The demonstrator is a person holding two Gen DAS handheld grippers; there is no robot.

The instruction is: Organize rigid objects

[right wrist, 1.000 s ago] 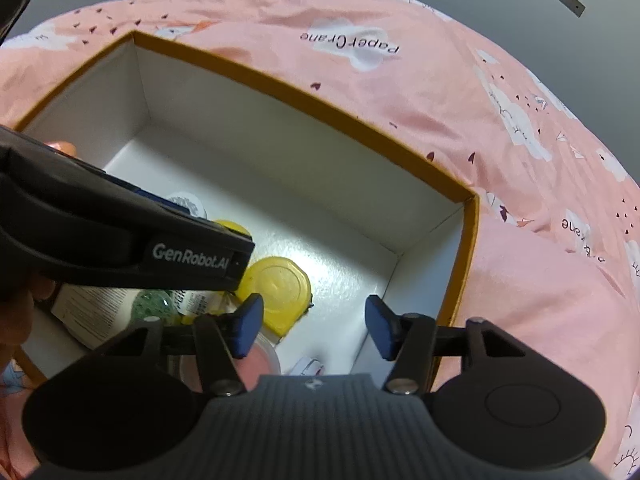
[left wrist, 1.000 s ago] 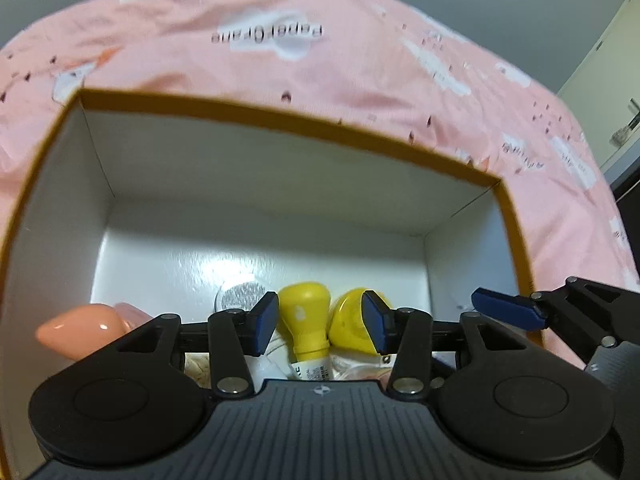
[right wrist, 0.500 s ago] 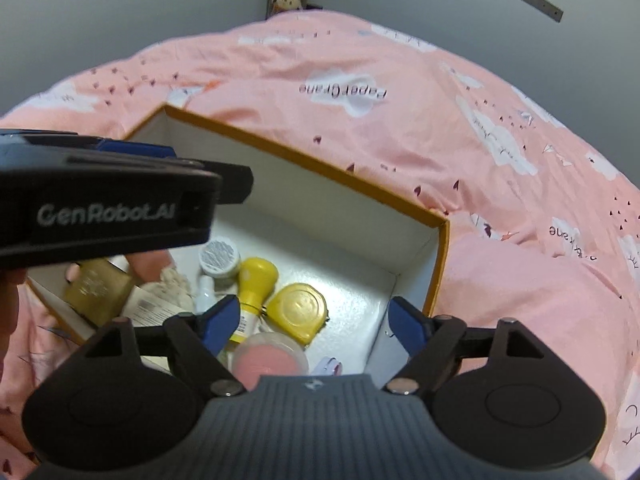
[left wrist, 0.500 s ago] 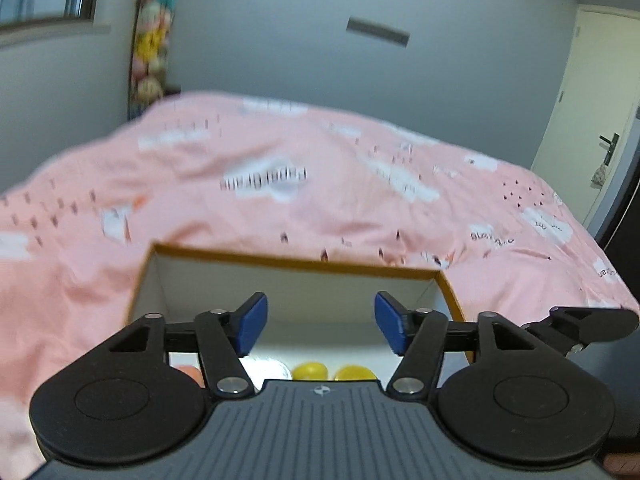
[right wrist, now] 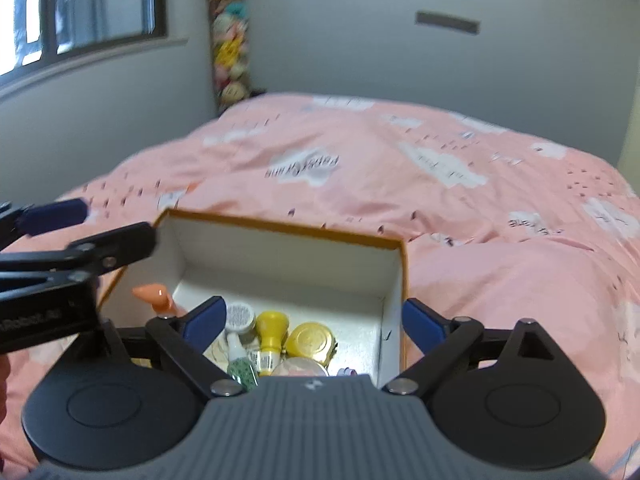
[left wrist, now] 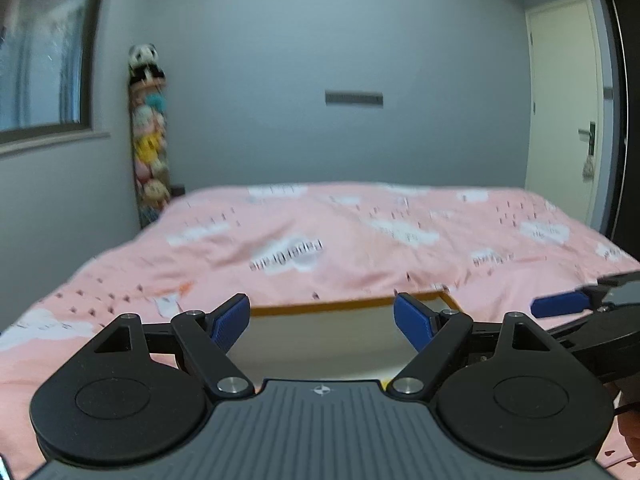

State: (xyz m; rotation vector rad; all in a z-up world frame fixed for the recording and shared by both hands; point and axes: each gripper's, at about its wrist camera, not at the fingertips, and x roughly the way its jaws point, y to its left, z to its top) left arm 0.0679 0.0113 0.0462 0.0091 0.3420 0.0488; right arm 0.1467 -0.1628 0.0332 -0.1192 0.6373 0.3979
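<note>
A white box with an orange rim lies on the pink bed. In it are several small items: a yellow bottle cap, a yellow round tin, a grey-lidded jar, a green patterned tube and an orange-pink piece. My right gripper is open and empty, above the box's near end. My left gripper is open and empty, raised over the box, whose far rim shows between the fingers. The left gripper also shows in the right wrist view.
The pink cloud-print bedcover spreads all around the box. Grey walls stand behind, with a column of plush toys in the corner, a window at left and a white door at right.
Both grippers have lifted up and back out of the box and tilted toward the room. Both have opened wider. The items in the box have stayed put.
</note>
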